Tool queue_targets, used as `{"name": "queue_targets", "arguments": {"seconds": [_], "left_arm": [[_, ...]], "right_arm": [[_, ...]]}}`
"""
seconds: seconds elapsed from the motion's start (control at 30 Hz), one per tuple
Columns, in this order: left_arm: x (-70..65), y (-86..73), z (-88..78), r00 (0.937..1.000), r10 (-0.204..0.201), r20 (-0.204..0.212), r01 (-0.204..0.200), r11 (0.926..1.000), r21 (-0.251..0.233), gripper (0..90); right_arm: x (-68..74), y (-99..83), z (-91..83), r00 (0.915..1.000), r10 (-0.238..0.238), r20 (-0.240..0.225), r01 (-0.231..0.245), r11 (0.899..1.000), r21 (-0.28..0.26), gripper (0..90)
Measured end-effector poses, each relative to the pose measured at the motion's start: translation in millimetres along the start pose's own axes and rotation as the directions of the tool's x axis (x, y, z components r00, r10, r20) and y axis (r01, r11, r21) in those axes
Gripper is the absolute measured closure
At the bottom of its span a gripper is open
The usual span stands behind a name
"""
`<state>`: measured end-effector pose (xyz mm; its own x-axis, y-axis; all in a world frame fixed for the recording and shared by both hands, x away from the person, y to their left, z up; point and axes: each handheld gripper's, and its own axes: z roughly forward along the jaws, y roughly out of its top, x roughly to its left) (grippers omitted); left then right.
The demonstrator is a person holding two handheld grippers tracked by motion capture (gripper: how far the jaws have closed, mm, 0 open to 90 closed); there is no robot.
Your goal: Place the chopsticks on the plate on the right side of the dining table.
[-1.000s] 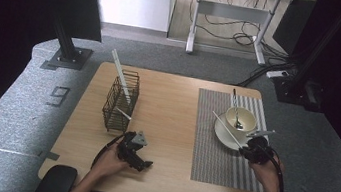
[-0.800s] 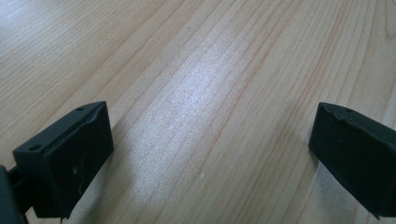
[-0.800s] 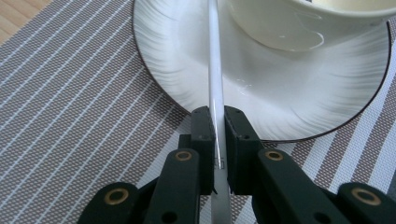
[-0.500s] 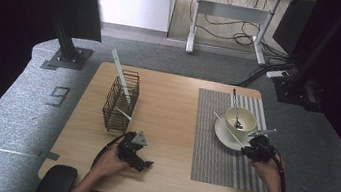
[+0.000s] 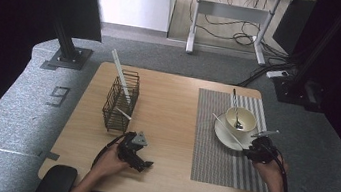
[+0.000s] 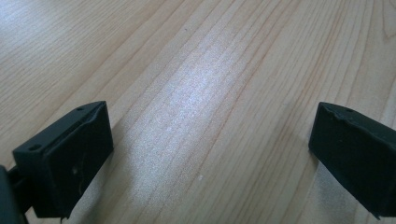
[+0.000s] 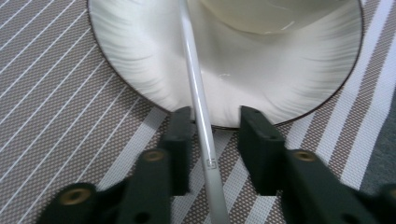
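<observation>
A thin white stick point(image 7: 196, 88) lies across the rim of a white plate point(image 7: 140, 70) and runs back between the jaws of my right gripper point(image 7: 215, 126). Those jaws have just been opening and stand a little apart; the stick sits near the left one with a gap to the right one. In the high view the right gripper point(image 5: 257, 151) is at the plate's point(image 5: 219, 132) near right edge, with the stick point(image 5: 227, 130) slanting over it. My left gripper point(image 6: 210, 154) is open over bare wood, near the table's front point(image 5: 141, 161).
A cream bowl point(image 5: 241, 118) with a spoon point(image 5: 235, 105) stands on the plate, on a striped placemat point(image 5: 214, 163). A black wire basket point(image 5: 120, 101) holding white sticks point(image 5: 121, 74) stands at the table's left, just behind the left hand.
The high view shows hardly any difference: the right hand has barely shifted beside the plate, the stick still lies over the rim, and the left hand has stayed put.
</observation>
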<state>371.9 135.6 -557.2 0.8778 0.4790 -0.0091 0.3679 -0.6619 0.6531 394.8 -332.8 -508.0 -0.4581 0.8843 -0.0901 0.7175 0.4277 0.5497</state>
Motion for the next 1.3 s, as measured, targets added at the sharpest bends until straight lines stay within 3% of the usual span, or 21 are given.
{"name": "queue_targets", "arguments": {"seconds": [0.2,0.33,0.5,0.6,0.73,0.87,1.0,1.07,1.3], "left_arm": [[-0.1,-0.2,0.0,1.0000,0.000,-0.001,0.000,1.0000,-0.002,0.0],[-0.4,-0.4,0.1,1.0000,-0.001,0.001,0.001,1.0000,-0.004,0.0],[-0.6,-0.4,0.1,1.0000,0.003,0.002,-0.003,1.0000,-0.005,0.0],[-0.6,-0.4,0.2,1.0000,0.003,0.003,-0.003,1.0000,-0.005,0.0],[-0.7,-0.4,0.0,1.0000,0.007,0.005,-0.007,1.0000,-0.003,0.0],[-0.9,-0.4,0.1,1.0000,0.006,0.006,-0.006,1.0000,-0.004,0.0],[-1.3,-0.4,0.1,0.9999,0.009,0.008,-0.009,1.0000,-0.003,0.0],[-1.5,-0.3,0.1,0.9999,0.010,0.010,-0.010,0.9999,-0.003,0.0],[-1.5,-0.2,0.1,0.9999,0.011,0.011,-0.011,0.9999,-0.003,0.0]], "right_arm": [[-0.1,-2.6,0.0,0.9987,0.039,0.034,-0.038,0.999,-0.030,35.4],[2.7,-5.2,-8.1,0.9982,0.055,0.026,-0.052,0.995,-0.090,30.4],[11.2,-12.5,-19.5,0.9985,0.055,0.000,-0.054,0.979,-0.199,23.6],[17.2,-15.5,-21.0,0.9959,0.080,-0.042,-0.087,0.974,-0.211,18.3],[28.7,-17.9,-20.9,0.9965,0.062,-0.055,-0.072,0.977,-0.200,13.4],[41.1,-20.4,-23.1,0.9962,0.047,-0.074,-0.062,0.973,-0.220,12.0],[50.8,-24.2,-23.8,0.9933,0.064,-0.097,-0.087,0.962,-0.258,7.6],[54.6,-26.3,-21.5,0.9914,0.081,-0.102,-0.106,0.958,-0.265,4.2],[54.3,-28.5,-10.2,0.9922,0.096,-0.079,-0.113,0.961,-0.254,1.9]]}}
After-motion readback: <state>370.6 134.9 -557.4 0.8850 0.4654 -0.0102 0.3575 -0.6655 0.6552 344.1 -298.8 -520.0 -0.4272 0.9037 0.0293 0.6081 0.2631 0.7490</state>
